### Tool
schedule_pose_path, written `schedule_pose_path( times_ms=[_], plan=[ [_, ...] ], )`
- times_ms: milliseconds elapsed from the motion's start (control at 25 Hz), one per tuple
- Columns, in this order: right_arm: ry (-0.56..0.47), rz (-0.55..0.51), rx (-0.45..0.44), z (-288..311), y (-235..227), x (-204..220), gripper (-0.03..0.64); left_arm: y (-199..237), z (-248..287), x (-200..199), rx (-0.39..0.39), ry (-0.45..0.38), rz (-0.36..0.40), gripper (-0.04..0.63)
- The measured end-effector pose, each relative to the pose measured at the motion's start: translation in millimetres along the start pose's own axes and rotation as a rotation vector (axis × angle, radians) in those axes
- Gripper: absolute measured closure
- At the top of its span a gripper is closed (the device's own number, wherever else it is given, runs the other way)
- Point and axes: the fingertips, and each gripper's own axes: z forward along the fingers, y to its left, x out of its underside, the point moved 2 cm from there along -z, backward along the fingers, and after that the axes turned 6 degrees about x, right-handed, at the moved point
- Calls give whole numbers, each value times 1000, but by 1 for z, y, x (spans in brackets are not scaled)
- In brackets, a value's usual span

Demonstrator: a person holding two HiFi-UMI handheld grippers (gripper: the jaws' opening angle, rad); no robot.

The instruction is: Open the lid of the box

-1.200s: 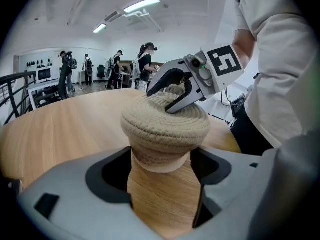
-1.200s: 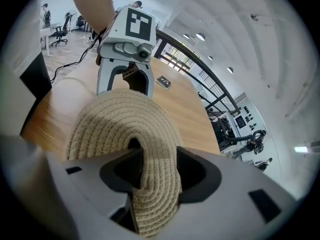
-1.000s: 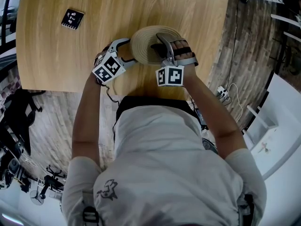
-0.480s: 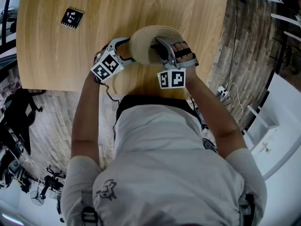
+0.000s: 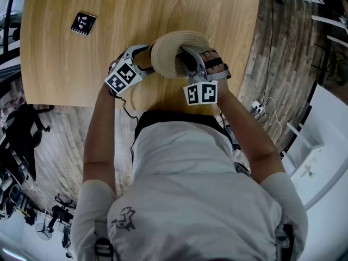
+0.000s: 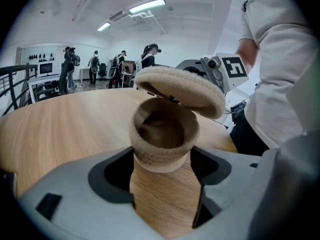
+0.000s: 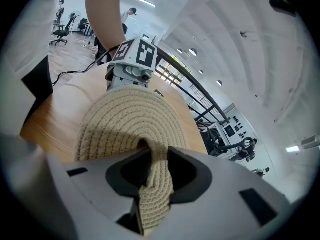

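Lid [image 6: 181, 90] askew — box [image 6: 161, 154] half open

One woven box [image 6: 162, 134], one lid [image 5: 175, 49], one black card [image 5: 84, 22], one table [image 5: 136, 7], plus my left gripper [image 6: 162, 164] and right gripper [image 7: 155, 184].

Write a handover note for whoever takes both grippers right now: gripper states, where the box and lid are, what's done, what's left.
Left gripper: shut on the base of the woven box, steadying it on the wooden table.
Right gripper: its jaws have just been closing and now clamp the rim of the woven lid.
Lid: tilted up over the box, with the inside visible. One edge sits close to the box rim.
Done: lid gripped and raised ajar.
Left: carry the lid fully clear of the box.
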Motion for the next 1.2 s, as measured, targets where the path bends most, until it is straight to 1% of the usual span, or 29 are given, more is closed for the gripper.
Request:
schedule_pose_path(
  times_ms=[320, 400, 600, 960, 1200],
  plan=[
    [-1, 78, 24, -13, -12, -2, 523, 2, -1, 2, -4, 3, 4, 239],
    [-6, 93, 29, -17, -15, -3, 543, 3, -1, 3, -6, -1, -1, 239],
    [-23, 143, 37, -30, -24, -7, 546, 2, -1, 4, -15, 3, -15, 239],
    [-68, 260, 42, -52, -39, -23, 549, -4, -12, 11, -83, -15, -60, 239],
    [-127, 335, 51, -77, -51, -33, 551, -18, -33, -10, -131, -54, -58, 239]
  ],
)
